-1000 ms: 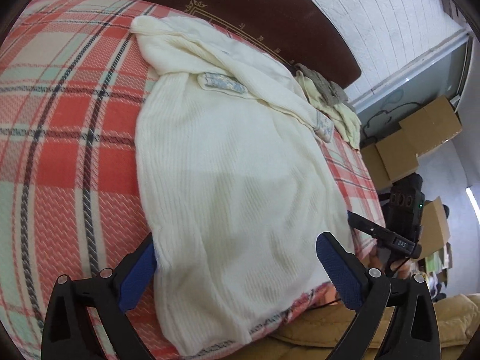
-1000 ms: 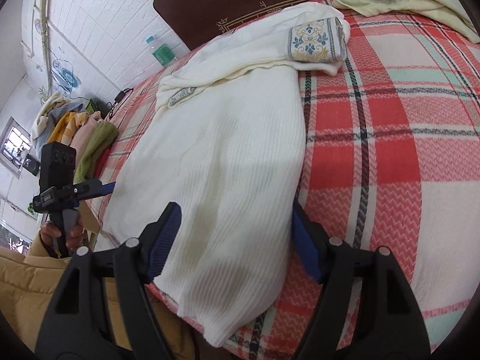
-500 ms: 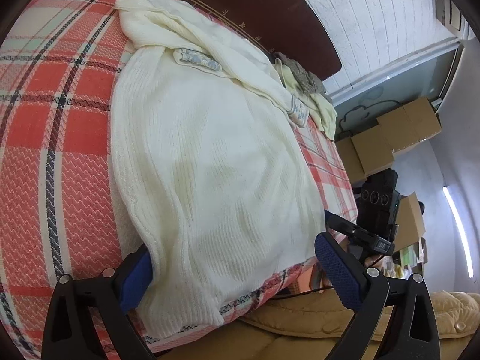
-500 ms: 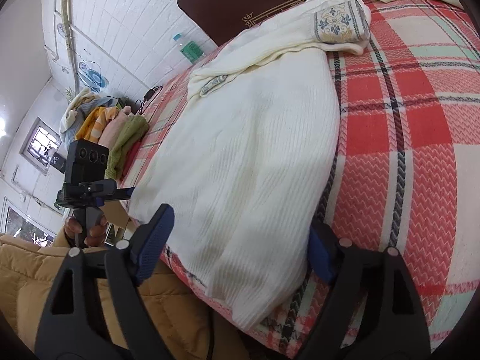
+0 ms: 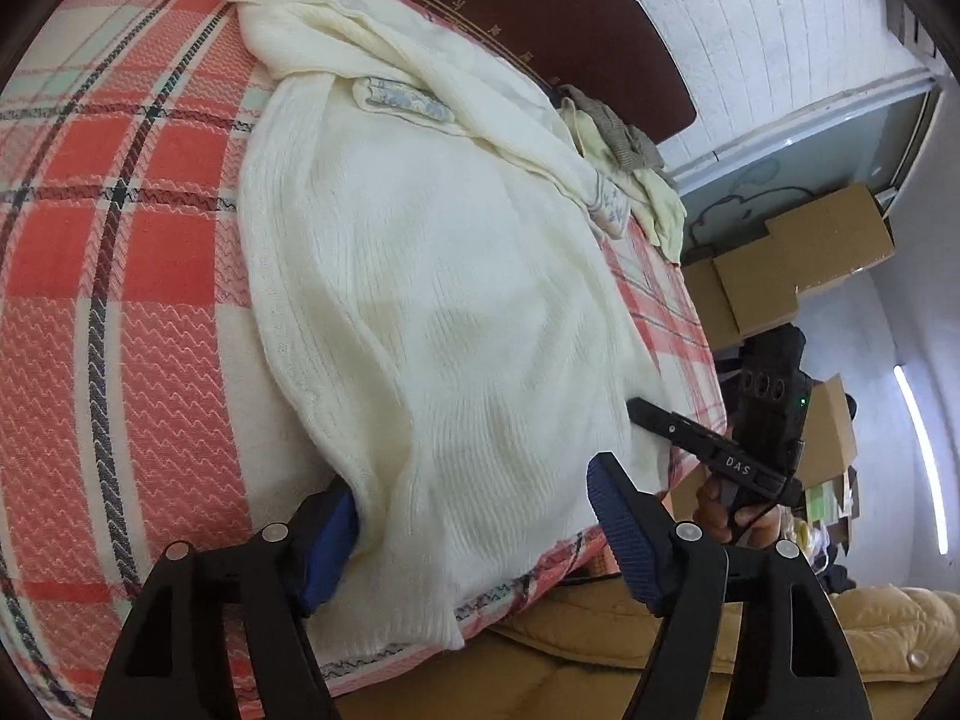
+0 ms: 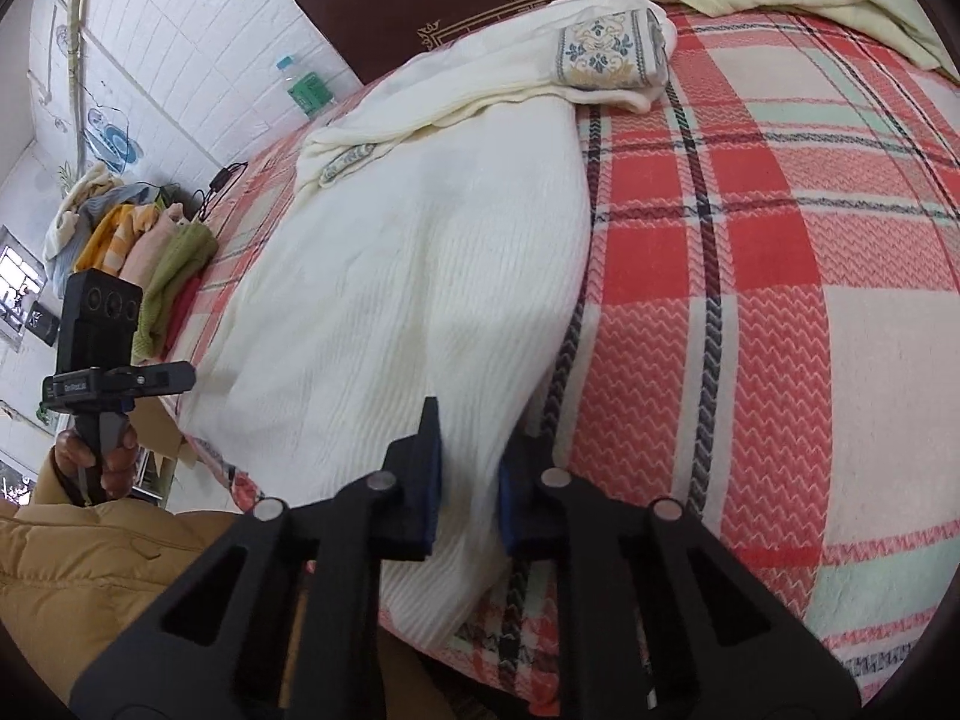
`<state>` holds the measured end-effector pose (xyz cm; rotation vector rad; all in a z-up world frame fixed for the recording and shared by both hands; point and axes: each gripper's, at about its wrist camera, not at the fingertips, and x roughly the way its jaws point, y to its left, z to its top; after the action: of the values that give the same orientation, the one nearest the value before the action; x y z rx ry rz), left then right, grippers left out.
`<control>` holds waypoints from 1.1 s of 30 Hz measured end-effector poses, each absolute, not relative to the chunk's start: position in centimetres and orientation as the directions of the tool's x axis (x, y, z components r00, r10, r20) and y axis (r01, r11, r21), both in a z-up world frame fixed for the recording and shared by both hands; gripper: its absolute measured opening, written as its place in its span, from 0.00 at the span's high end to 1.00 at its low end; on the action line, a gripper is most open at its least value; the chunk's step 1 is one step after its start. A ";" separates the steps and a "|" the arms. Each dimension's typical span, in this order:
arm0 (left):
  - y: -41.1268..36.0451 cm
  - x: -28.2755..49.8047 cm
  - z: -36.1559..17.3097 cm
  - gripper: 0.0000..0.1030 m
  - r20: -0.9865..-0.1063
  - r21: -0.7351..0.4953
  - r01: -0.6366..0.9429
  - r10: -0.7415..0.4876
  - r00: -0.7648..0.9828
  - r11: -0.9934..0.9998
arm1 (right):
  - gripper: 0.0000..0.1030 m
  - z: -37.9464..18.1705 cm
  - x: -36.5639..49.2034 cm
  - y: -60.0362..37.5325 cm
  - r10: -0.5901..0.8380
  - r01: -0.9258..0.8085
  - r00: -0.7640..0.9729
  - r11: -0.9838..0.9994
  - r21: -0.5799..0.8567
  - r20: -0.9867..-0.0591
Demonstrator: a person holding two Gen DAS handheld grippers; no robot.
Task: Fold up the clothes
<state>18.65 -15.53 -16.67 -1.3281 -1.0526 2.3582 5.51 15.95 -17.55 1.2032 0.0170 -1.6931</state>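
At the near edge of the bed [image 6: 780,300], the cream sweater [image 6: 408,276] lies flat with its hem overhanging, so the right tool [image 6: 468,480] pinches one hem corner while the left tool [image 5: 474,516], spread wide, straddles the other.

"DAS" in white on the black right gripper [image 5: 729,461] body, right side; nothing else legible.

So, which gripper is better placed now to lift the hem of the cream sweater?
Right. The right gripper has its jaws closed on the cream sweater hem; the left gripper is open around the other corner.
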 end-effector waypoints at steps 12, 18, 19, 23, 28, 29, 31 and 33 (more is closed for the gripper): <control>-18.3 18.5 -16.7 0.91 -0.567 -0.789 0.209 0.554 -0.610 -0.578 | 0.87 -16.0 3.5 17.3 -0.860 0.565 0.151 -0.329 0.756 -0.487; -19.8 18.2 -14.2 0.91 -0.462 -0.851 0.153 0.579 -0.671 -0.502 | 0.87 -13.4 2.6 17.5 -0.913 0.543 0.150 -0.245 0.803 -0.380; -20.0 18.0 -13.6 0.91 -0.453 -0.853 0.144 0.576 -0.681 -0.501 | 0.87 -13.0 2.4 17.5 -0.918 0.543 0.147 -0.237 0.806 -0.369; -21.4 16.9 -11.4 0.92 -0.405 -0.867 0.110 0.558 -0.724 -0.487 | 0.87 -11.3 1.3 16.5 -0.936 0.543 0.130 -0.209 0.814 -0.328; -22.4 15.2 -9.7 0.92 -0.391 -0.856 0.086 0.529 -0.753 -0.509 | 0.87 -9.8 -0.5 15.3 -0.951 0.541 0.108 -0.187 0.820 -0.289; -22.4 15.1 -10.0 0.92 -0.409 -0.848 0.099 0.524 -0.747 -0.521 | 0.87 -9.5 -0.7 15.0 -0.954 0.539 0.108 -0.179 0.823 -0.278; -22.5 15.1 -10.6 0.92 -0.444 -0.830 0.123 0.512 -0.735 -0.543 | 0.87 -9.2 -1.1 14.4 -0.957 0.542 0.110 -0.169 0.823 -0.269; -22.5 15.0 -11.2 0.76 -0.479 -0.812 0.147 0.500 -0.722 -0.565 | 0.87 -9.1 -1.3 14.1 -0.956 0.545 0.115 -0.168 0.822 -0.271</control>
<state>14.98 -22.49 -11.22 -1.0490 -1.3331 2.3811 -1.25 14.10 -9.10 1.0238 -0.5384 -1.4442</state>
